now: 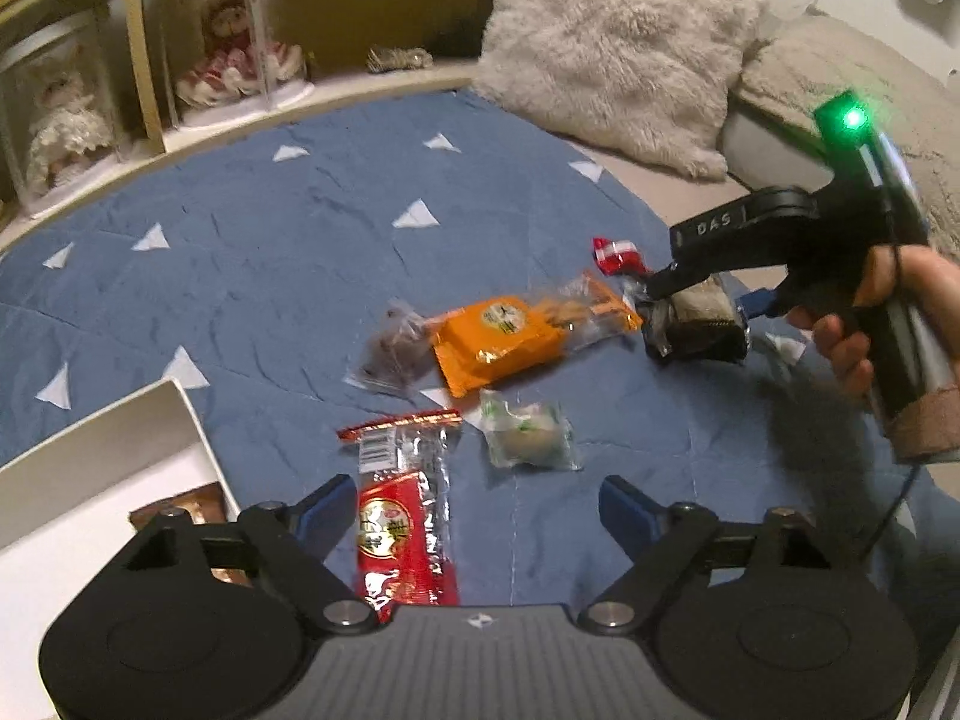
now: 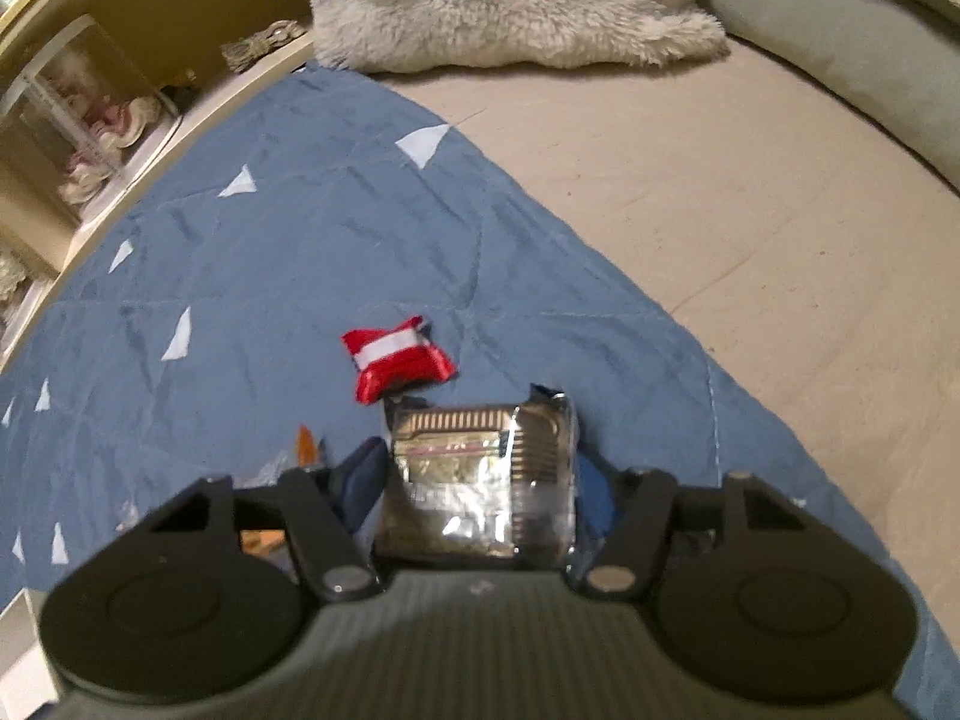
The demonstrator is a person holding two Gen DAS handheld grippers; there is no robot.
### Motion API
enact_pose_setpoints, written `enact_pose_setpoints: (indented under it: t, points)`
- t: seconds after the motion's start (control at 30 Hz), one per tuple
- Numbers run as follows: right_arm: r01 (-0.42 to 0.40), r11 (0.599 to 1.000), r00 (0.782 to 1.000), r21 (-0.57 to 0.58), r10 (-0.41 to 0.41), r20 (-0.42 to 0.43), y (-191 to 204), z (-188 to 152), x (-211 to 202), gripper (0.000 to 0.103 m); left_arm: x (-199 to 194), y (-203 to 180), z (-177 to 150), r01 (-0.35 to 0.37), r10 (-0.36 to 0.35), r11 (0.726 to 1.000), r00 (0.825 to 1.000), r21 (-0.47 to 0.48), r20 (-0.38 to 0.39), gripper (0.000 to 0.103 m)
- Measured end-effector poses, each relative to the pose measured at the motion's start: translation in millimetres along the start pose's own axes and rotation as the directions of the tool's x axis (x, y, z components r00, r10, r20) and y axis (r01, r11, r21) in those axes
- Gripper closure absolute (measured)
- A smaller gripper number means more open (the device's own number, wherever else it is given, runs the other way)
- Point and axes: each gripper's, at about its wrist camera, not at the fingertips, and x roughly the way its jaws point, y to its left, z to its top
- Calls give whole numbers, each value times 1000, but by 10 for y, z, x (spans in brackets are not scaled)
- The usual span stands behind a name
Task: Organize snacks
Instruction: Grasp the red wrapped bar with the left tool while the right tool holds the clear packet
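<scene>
On the blue blanket, the right gripper squeezes a dark snack pack between its blue fingers. A little red candy lies just beside it. The left gripper hangs wide open over a red snack bag, near the white box.

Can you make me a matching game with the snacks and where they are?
Things:
1. dark clear-wrapped snack
2. long red packet
3. orange packet
4. brown packet

Places:
A. in the white box
B. between the open left tool's fingers
C. middle of the blue blanket
D. clamped in the right tool

Pairs: 1-D, 2-B, 3-C, 4-A
</scene>
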Motion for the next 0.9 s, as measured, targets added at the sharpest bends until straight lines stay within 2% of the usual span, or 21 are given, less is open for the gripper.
enact_pose_setpoints:
  t: [0.3,0.47,0.6,0.7,0.77,0.83,0.9]
  points:
    - [-84,990,995,-117,77,-63,102,-142,-199,33,218,50,-93,-79,80,997,992,15,-99,31]
    - [-103,981,994,-161,95,-60,158,-229,-338,33,345,-21,-96,-95,104,993,984,67,-145,31]
    - [-138,979,989,-151,129,-66,114,-263,-440,33,316,-69,-135,-46,54,997,991,64,-126,34]
    - [-155,968,987,-195,143,-77,101,-280,-497,33,263,-66,-119,47,-45,999,992,16,-119,39]
    - [-183,943,982,-277,160,-104,145,-320,-546,33,248,-76,-113,112,-114,993,987,-24,-117,39]
    - [-208,919,976,-335,170,-139,185,-358,-515,33,248,-121,-121,123,-127,992,984,-38,-122,39]
    - [-224,895,970,-386,167,-176,224,-421,-498,33,257,-146,-129,103,-109,993,986,-50,-128,40]
